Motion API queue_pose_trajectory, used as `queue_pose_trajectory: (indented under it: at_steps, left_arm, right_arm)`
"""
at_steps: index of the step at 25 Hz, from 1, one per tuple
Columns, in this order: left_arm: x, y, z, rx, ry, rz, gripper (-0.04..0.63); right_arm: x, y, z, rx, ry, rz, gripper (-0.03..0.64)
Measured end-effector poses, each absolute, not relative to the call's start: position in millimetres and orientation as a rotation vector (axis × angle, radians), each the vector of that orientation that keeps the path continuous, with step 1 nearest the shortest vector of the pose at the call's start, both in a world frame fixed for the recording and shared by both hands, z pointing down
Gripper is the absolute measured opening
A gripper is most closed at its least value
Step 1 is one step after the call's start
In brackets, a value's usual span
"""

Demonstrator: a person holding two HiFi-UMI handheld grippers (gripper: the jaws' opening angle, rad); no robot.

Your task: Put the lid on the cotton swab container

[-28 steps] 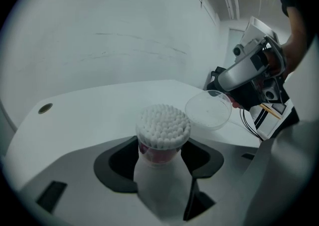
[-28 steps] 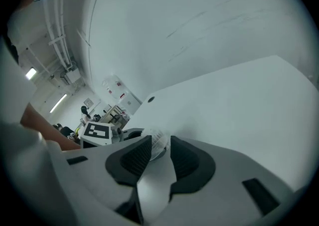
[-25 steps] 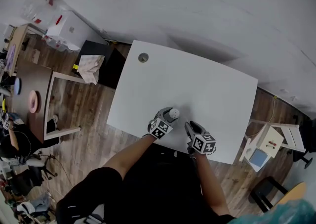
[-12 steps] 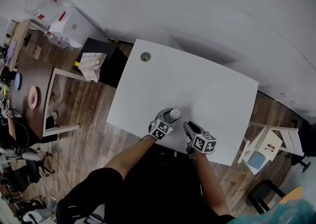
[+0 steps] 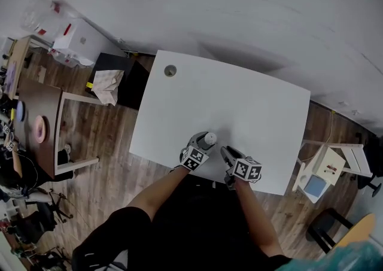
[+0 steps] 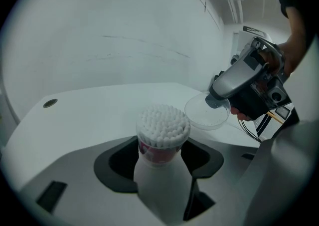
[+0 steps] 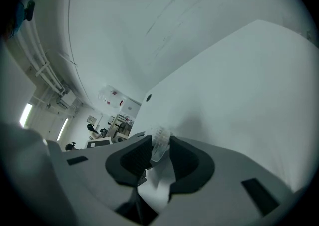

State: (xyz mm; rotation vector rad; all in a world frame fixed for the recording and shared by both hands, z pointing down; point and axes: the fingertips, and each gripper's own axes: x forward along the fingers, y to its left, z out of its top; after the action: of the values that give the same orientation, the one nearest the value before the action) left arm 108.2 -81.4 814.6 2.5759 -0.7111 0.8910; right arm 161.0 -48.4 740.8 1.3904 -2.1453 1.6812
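Your white table bears the work near its six o'clock edge. Your left gripper clamps the cotton swab container upright between wide-set jaws, evidently to steady it for capping. Your right gripper pinches the clear lid by its rim, holding it tilted just off the container's two o'clock, apart from the swabs

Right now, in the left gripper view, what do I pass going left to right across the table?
cable hole → cotton swab container → clear lid
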Motion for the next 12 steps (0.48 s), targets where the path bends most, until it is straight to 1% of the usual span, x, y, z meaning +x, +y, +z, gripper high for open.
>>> queue_pose_trajectory:
  at_steps: [12]
  left_arm:
    - [109,-77,813,2.601,-0.671,0.919,0.270]
  right_arm:
    - [155,-45,728,1.280,-2.190,1.703,0.118]
